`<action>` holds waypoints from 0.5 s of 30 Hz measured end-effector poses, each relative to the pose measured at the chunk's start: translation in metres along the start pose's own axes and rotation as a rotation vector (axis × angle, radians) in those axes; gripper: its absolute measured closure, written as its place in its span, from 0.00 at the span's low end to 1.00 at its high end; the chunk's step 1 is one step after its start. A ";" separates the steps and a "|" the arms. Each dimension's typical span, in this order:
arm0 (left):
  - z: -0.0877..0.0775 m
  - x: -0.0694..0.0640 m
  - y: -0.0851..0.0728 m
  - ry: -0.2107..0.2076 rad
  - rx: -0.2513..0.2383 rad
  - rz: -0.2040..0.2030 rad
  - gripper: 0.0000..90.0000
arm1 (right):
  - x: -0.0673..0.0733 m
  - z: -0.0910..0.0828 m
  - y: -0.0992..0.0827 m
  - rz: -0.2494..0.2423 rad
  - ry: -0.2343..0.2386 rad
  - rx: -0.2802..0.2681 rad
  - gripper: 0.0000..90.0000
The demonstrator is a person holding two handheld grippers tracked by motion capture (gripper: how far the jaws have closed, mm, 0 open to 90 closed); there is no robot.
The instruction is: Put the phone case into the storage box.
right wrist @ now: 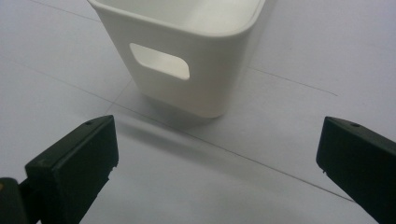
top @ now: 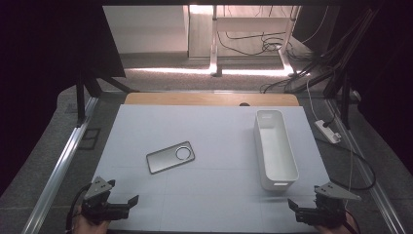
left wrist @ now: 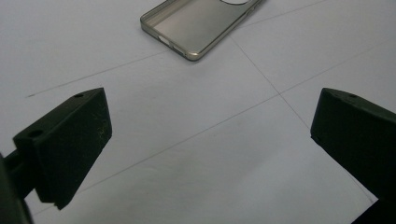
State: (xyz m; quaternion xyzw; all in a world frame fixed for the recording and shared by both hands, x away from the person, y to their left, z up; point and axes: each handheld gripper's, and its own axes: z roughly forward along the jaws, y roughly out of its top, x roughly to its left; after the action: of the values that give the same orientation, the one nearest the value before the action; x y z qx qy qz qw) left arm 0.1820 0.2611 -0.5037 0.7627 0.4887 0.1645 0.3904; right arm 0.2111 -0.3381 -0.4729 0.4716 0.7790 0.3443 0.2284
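Observation:
A clear grey phone case (top: 170,157) with a round camera hole lies flat, hollow side up, left of the table's middle; its near end shows as phone case (left wrist: 198,25) ahead of my left jaws. A long white bin (top: 274,148) with a handle slot stands on the right, and its near end wall is the white bin (right wrist: 187,56) close ahead in the right gripper view. My left gripper (top: 122,202) rests at the near left corner, open and holding nothing (left wrist: 210,135). My right gripper (top: 304,208) sits at the near right, open, just short of the bin (right wrist: 217,158).
A pale sheet (top: 214,141) covers the table, with a wooden strip (top: 209,99) along the far edge. A white power strip (top: 328,131) and cables lie on the floor to the right. Metal rails (top: 63,161) run along both sides.

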 end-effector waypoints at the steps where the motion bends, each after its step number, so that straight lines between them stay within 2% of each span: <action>1: 0.000 0.000 0.000 0.000 0.000 0.000 0.00 | 0.000 0.000 0.000 -0.001 0.000 0.003 0.00; 3: 0.002 0.003 0.002 -0.041 -0.004 -0.006 0.00 | 0.000 0.000 0.000 -0.003 -0.001 0.005 0.00; 6: 0.005 0.005 0.004 -0.071 0.003 0.006 0.00 | 0.000 0.001 0.000 -0.004 -0.001 0.007 0.00; 11: 0.010 0.003 0.008 -0.076 0.008 0.033 0.00 | 0.000 0.001 0.000 0.000 -0.001 0.009 0.00; 15: 0.012 0.003 0.012 -0.075 0.014 0.032 0.00 | 0.000 0.001 0.001 -0.002 -0.002 0.013 0.00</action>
State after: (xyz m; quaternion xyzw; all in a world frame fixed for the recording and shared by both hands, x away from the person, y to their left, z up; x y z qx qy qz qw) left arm 0.1986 0.2553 -0.5027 0.7788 0.4624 0.1385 0.4006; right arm 0.2122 -0.3374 -0.4733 0.4727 0.7815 0.3386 0.2264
